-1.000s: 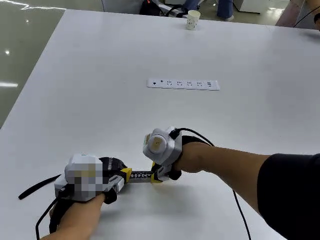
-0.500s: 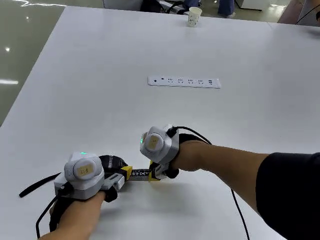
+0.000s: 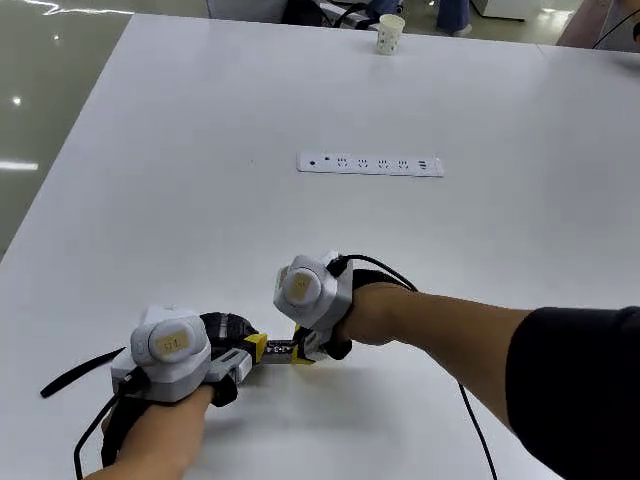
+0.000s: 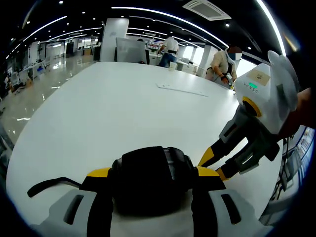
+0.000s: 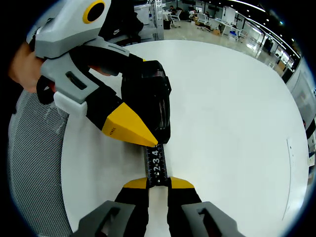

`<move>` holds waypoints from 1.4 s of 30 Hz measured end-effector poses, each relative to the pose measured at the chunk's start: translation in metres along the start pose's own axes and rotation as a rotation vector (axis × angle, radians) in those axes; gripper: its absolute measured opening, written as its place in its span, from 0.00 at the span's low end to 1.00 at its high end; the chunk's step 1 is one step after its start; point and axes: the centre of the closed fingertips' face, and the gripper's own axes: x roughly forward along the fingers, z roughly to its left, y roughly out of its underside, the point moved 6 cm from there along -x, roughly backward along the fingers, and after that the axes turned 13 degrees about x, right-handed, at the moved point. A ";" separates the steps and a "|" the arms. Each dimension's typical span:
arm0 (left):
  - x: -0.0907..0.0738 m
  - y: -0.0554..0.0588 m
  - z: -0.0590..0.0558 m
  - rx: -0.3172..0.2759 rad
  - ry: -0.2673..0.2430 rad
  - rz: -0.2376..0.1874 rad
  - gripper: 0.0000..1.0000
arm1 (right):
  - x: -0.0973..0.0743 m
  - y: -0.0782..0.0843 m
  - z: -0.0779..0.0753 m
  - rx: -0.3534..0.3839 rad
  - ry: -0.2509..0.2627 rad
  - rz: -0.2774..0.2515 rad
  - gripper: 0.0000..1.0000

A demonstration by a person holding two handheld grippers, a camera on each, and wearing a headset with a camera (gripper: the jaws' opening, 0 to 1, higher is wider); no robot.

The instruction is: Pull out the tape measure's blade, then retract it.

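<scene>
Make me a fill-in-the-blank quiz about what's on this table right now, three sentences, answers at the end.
1. The left tool is shut on the tape measure's case, which is ____ in colour.
2. The right tool pinches the blade, whose printed numbers read 2, 3, ____.
3. On the white table, the power strip lies ____ the paper cup and the two tools.
Missing words: black; 4; between.

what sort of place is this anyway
Probably an open-plan office or lab: a long white table with a power strip and paper cup, a glossy floor, rows of desks behind.
</scene>
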 end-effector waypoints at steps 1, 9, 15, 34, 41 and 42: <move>0.000 0.000 0.000 0.000 0.001 0.001 0.60 | 0.000 0.000 0.000 0.001 0.000 0.000 0.10; 0.000 0.000 0.000 -0.003 0.005 0.004 0.60 | 0.002 -0.004 0.001 -0.001 -0.005 -0.002 0.10; 0.000 0.000 0.000 -0.006 0.005 0.003 0.60 | 0.003 -0.007 0.002 0.003 -0.009 -0.015 0.10; -0.001 0.000 0.000 -0.007 0.009 0.005 0.60 | 0.008 -0.016 0.006 0.006 -0.007 -0.029 0.10; -0.001 0.000 0.000 -0.009 0.012 0.006 0.60 | 0.009 -0.020 0.007 0.013 -0.009 -0.035 0.10; -0.001 0.000 0.000 -0.009 0.012 0.006 0.60 | 0.009 -0.020 0.007 0.014 -0.011 -0.036 0.10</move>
